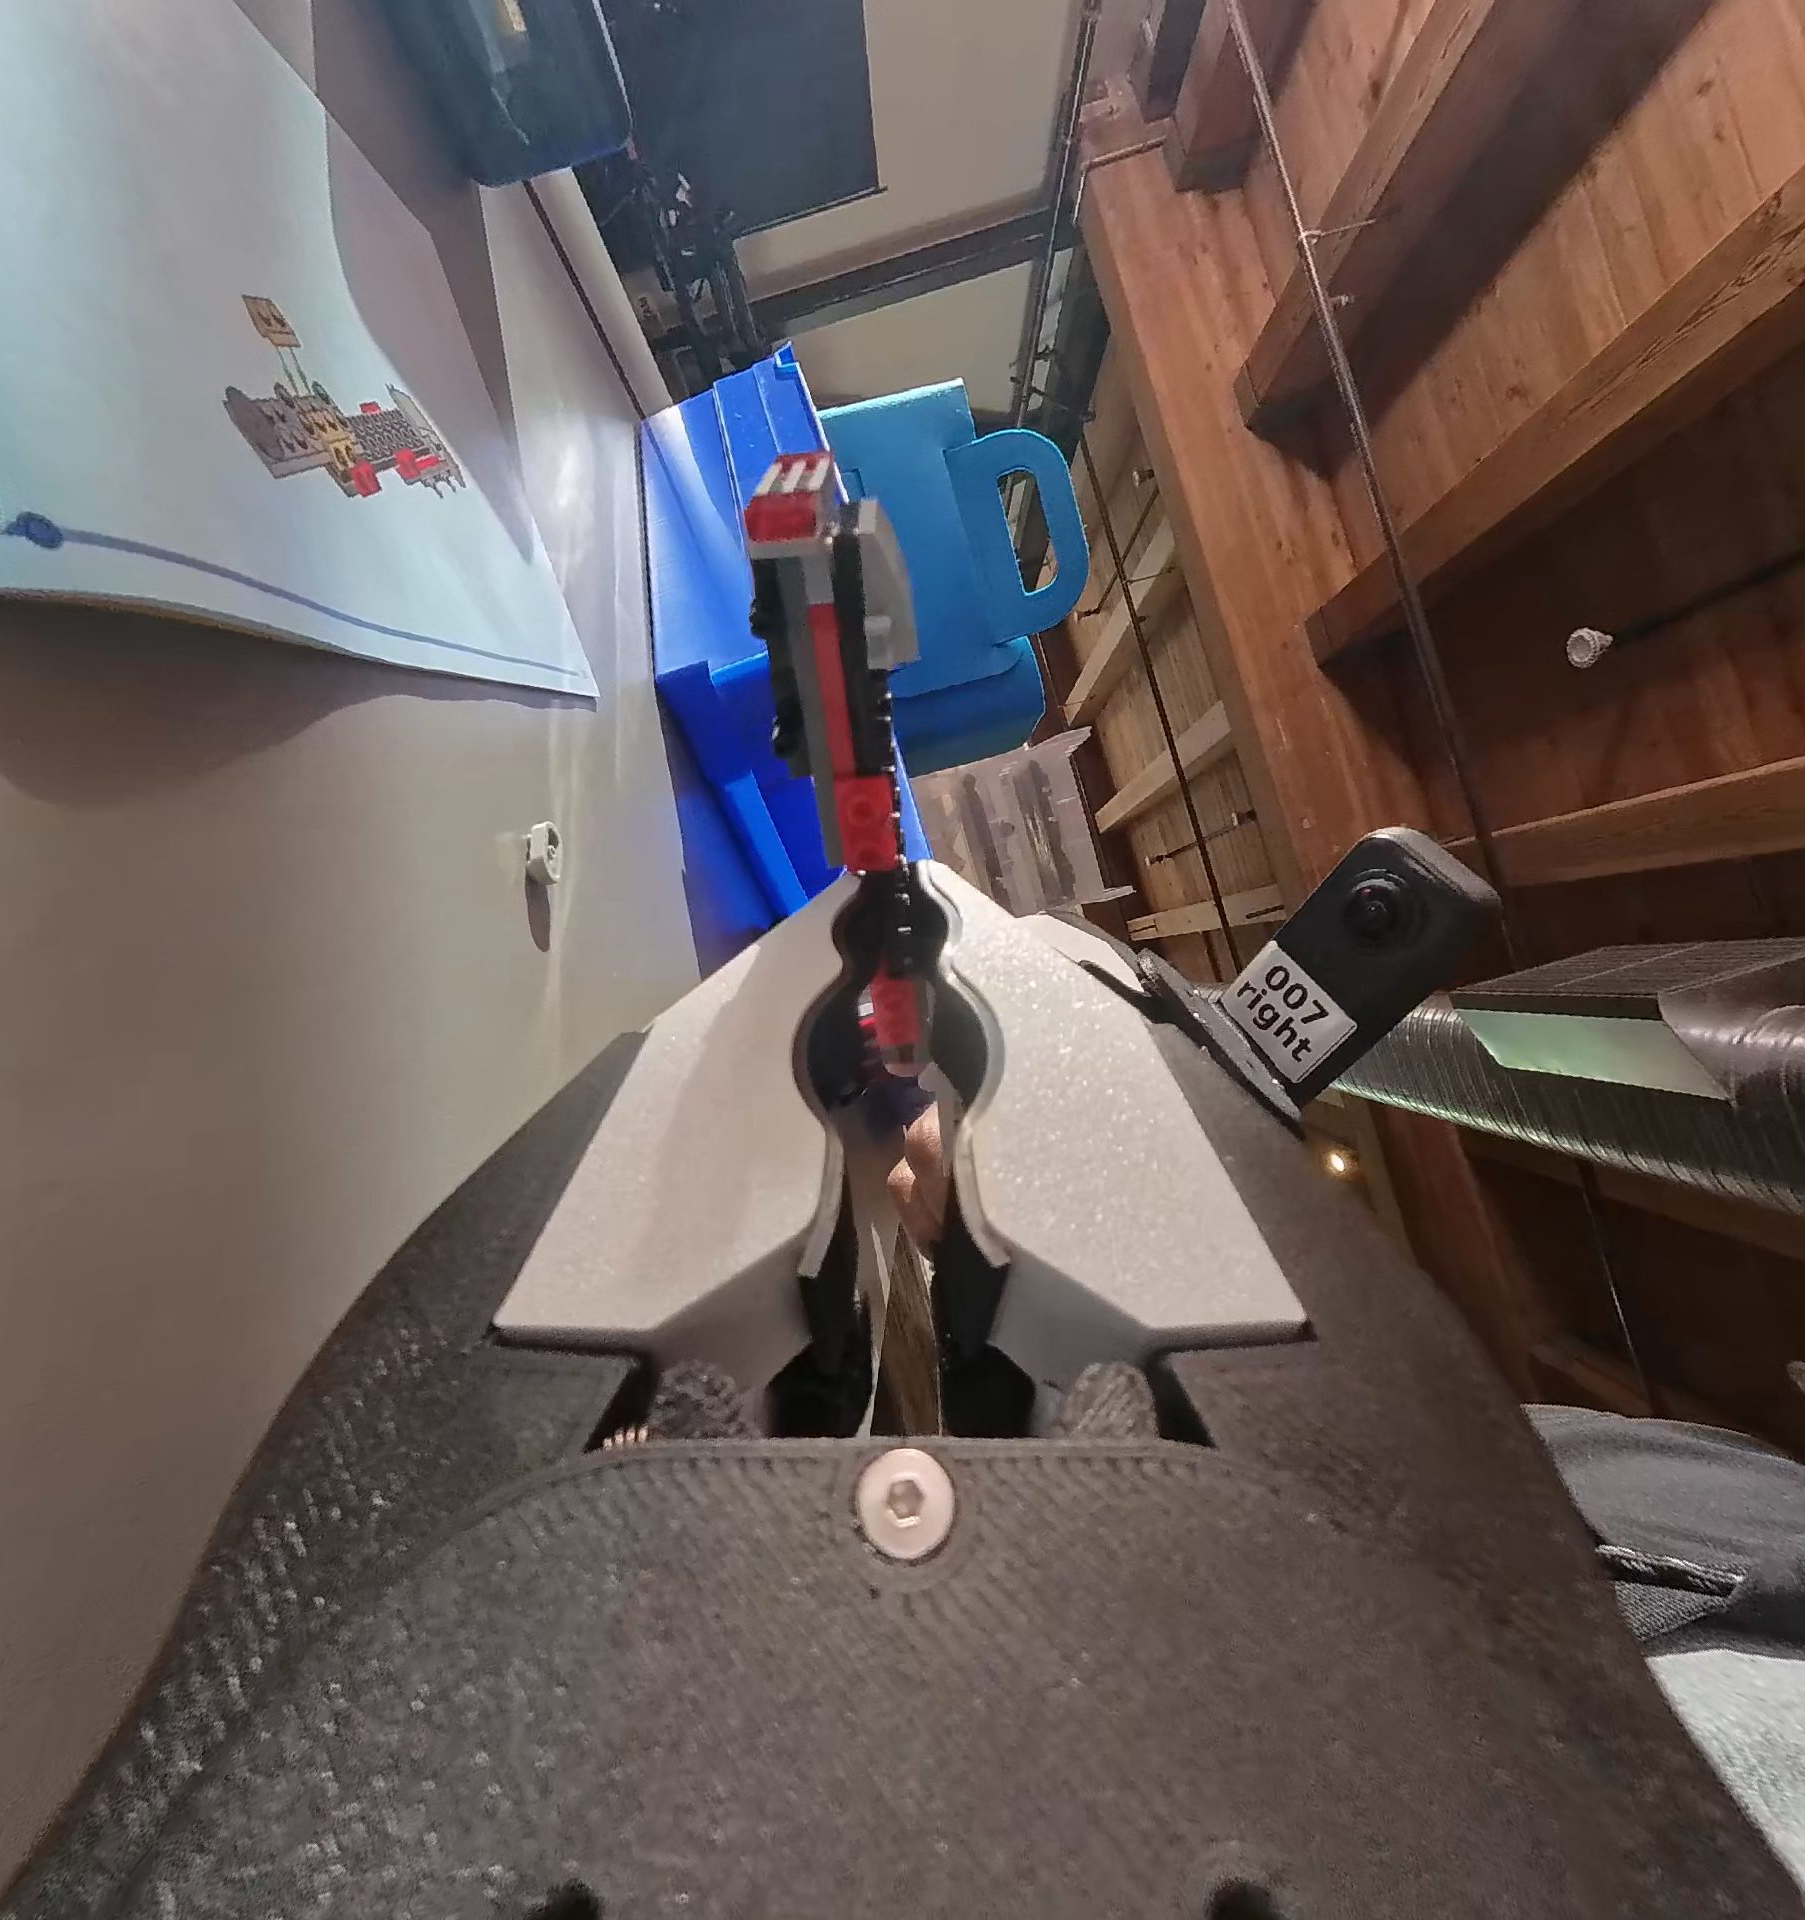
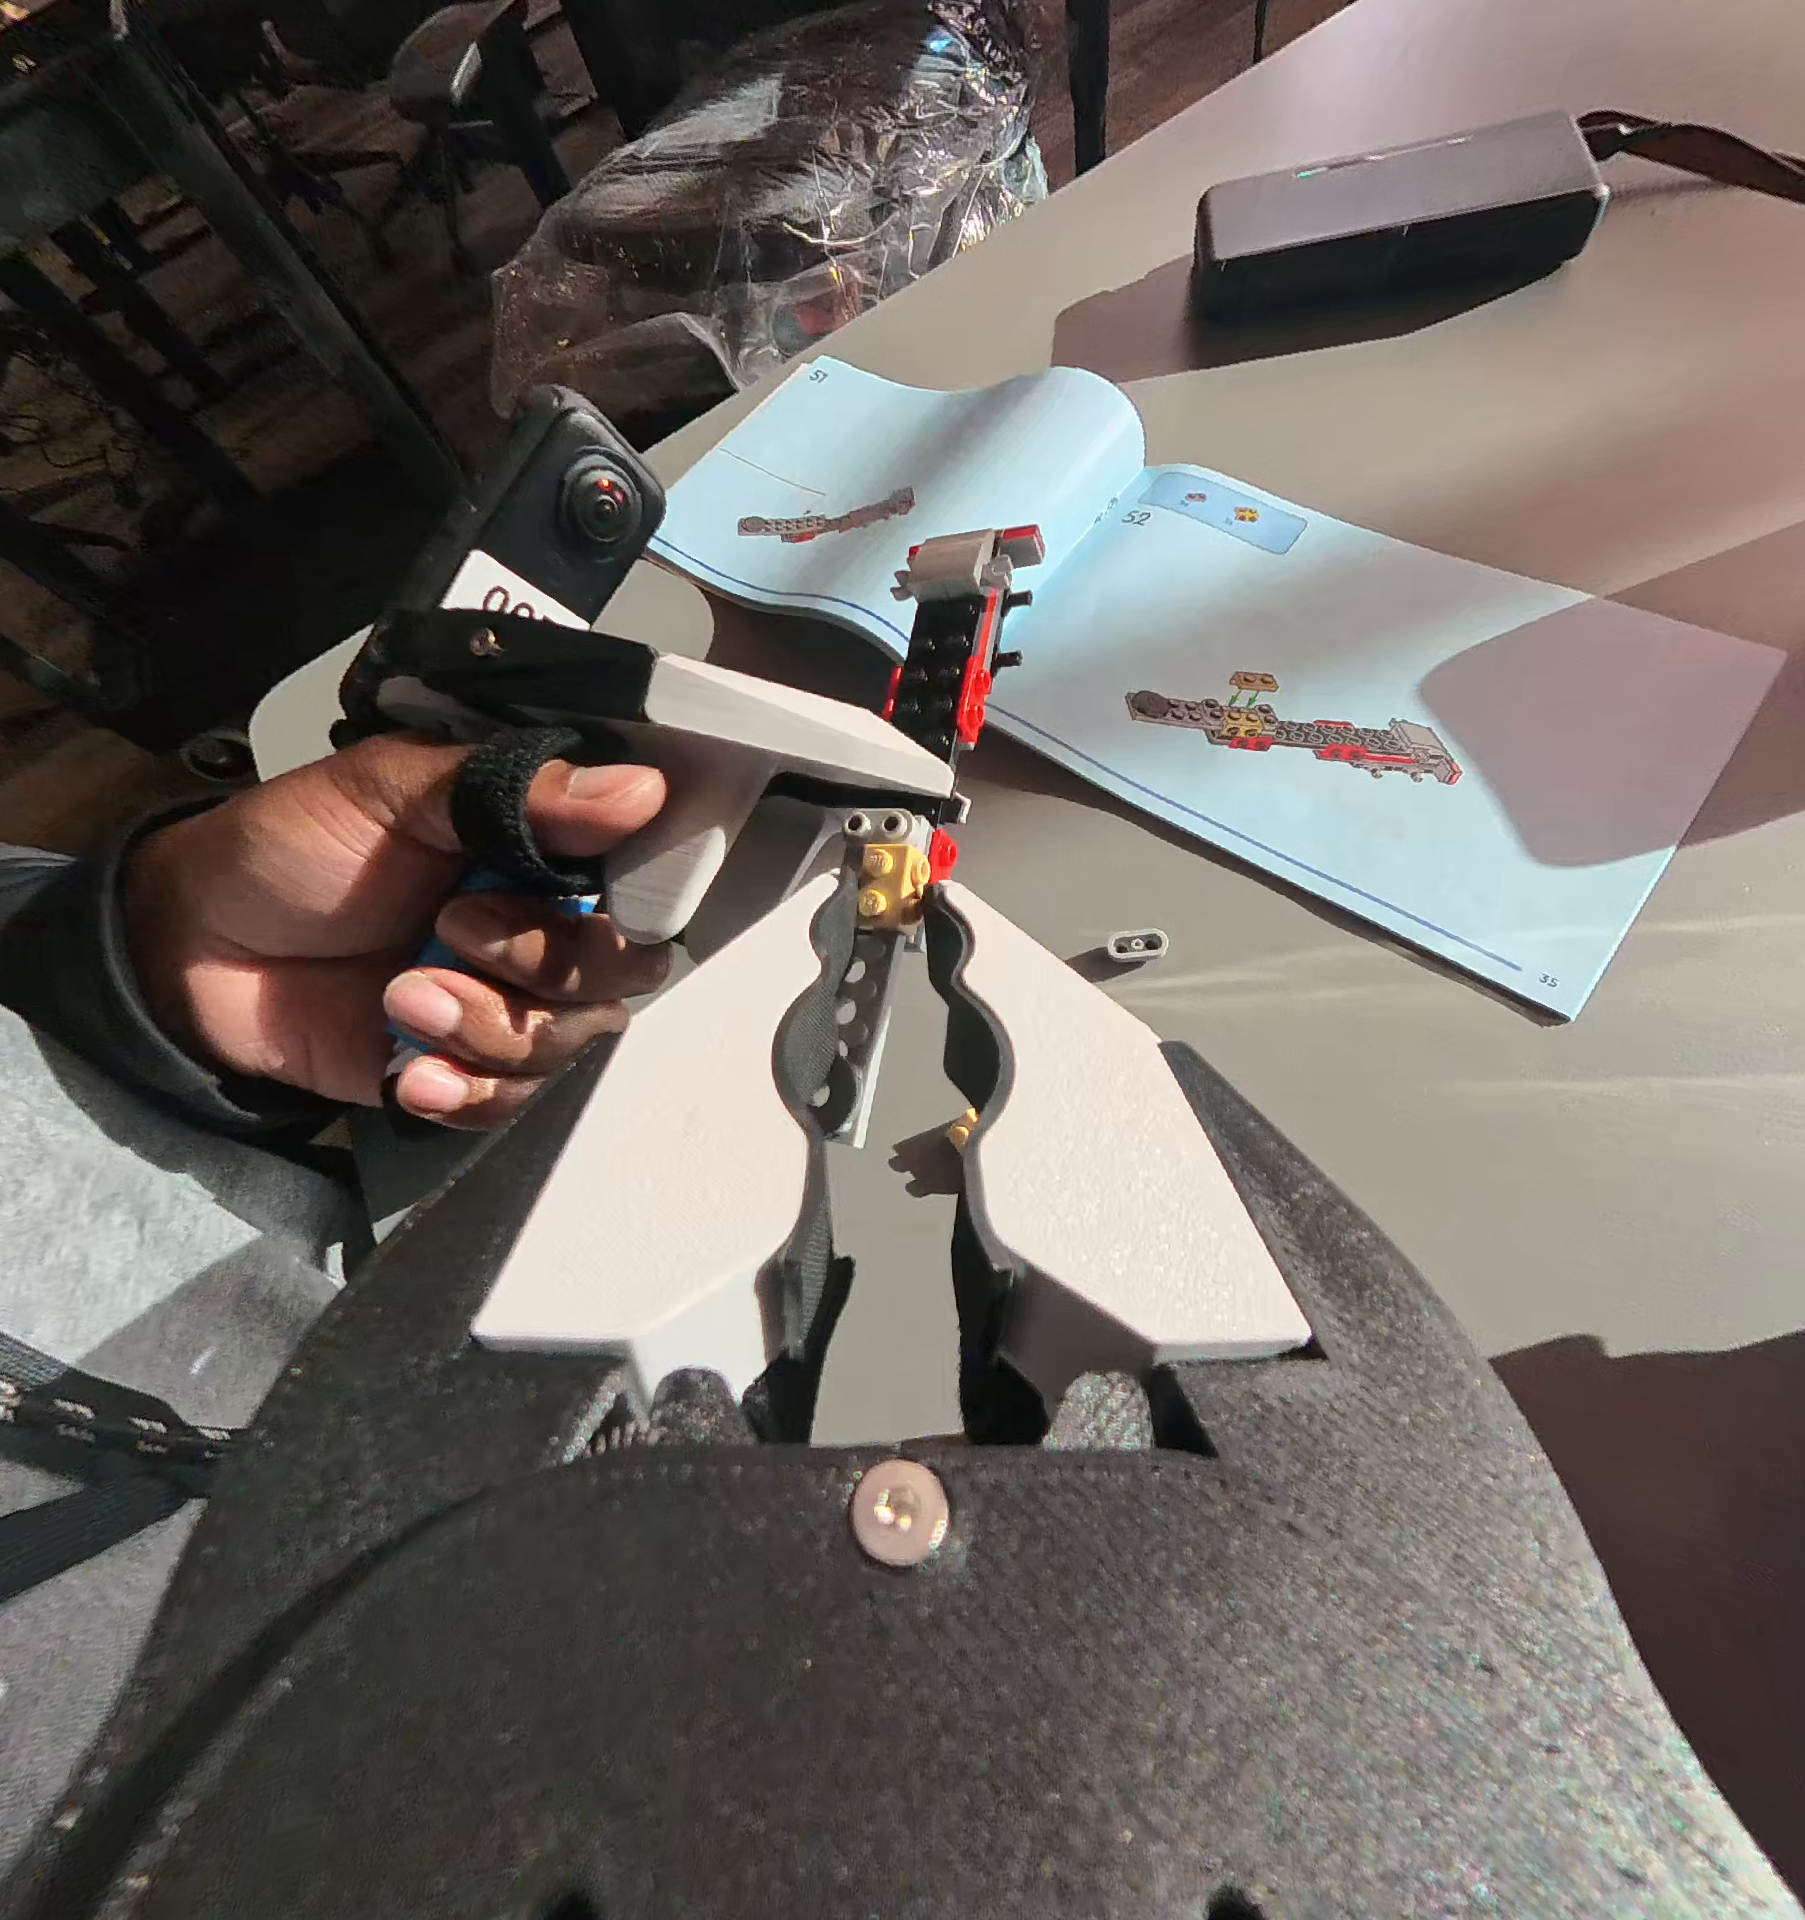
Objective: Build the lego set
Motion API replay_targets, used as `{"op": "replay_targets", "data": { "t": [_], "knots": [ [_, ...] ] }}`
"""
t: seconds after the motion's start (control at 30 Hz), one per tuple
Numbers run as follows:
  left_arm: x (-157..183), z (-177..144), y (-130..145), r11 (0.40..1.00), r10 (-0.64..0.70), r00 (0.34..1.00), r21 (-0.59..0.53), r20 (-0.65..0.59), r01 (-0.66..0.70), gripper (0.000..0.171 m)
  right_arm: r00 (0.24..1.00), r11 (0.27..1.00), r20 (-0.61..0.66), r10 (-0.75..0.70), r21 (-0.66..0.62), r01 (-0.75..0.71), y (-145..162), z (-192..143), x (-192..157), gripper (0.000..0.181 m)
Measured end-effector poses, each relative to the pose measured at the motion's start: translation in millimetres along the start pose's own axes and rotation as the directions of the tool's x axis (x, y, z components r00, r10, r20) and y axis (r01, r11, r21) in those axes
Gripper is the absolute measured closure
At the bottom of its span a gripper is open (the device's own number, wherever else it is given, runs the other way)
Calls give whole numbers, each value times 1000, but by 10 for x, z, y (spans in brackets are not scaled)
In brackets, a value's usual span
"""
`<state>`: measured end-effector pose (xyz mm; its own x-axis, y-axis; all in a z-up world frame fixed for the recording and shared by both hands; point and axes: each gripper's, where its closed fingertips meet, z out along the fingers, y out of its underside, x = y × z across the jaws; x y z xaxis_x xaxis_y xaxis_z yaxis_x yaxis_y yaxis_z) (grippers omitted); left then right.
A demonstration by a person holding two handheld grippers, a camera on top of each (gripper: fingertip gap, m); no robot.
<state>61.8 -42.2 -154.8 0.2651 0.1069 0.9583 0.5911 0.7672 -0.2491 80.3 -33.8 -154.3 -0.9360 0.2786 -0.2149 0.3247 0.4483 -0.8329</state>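
The left gripper (image 1: 893,894) is squeezed shut on a long lego model (image 1: 836,665) made of red, black and grey bricks. The model sticks straight out past the tips, up in the air. In the right wrist view this same gripper (image 2: 945,790) comes in from the left, held by a hand (image 2: 378,894) with a black strap over one finger, and it grips the model (image 2: 945,665) around its middle.

The right gripper (image 2: 882,909) has its jaws a little way apart. The grey end of the model, the part with round holes, hangs down between them. A small tan brick (image 2: 890,873) sits right at the tips, on the model — I cannot tell if the tips are pinching it or only touching it. Another tiny tan piece (image 2: 963,1127) shows low down in the gap, on the grey table (image 2: 1500,1195).

Just past the grippers a small grey lego piece (image 2: 1137,943) lies on the table. Beside it is the open instruction booklet (image 2: 1241,831), light blue, with pictures of the model on its pages. Farther back on the table is a black box (image 2: 1397,213) with a strap.

In the left wrist view, beyond the model, stand blue plastic bins (image 1: 732,644), and wooden shelves (image 1: 1500,416) run along one side.
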Motion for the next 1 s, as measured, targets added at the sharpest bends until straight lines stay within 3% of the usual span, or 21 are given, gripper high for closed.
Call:
{"op": "replay_targets", "data": {
  "t": [0.73, 1.0],
  "knots": [
    [37, -19, -19, 999, -39, 998, 8, -43, 39, 166, 996, 997, 49, 78, 20, -79, -37, 17, -35, 151],
    [178, -15, -4, 1000, -7, 992, 2, -128, 7, 166, 932, 949, 218, 291, 60, -310, -133, -65, -55, 148]
  ]
}}
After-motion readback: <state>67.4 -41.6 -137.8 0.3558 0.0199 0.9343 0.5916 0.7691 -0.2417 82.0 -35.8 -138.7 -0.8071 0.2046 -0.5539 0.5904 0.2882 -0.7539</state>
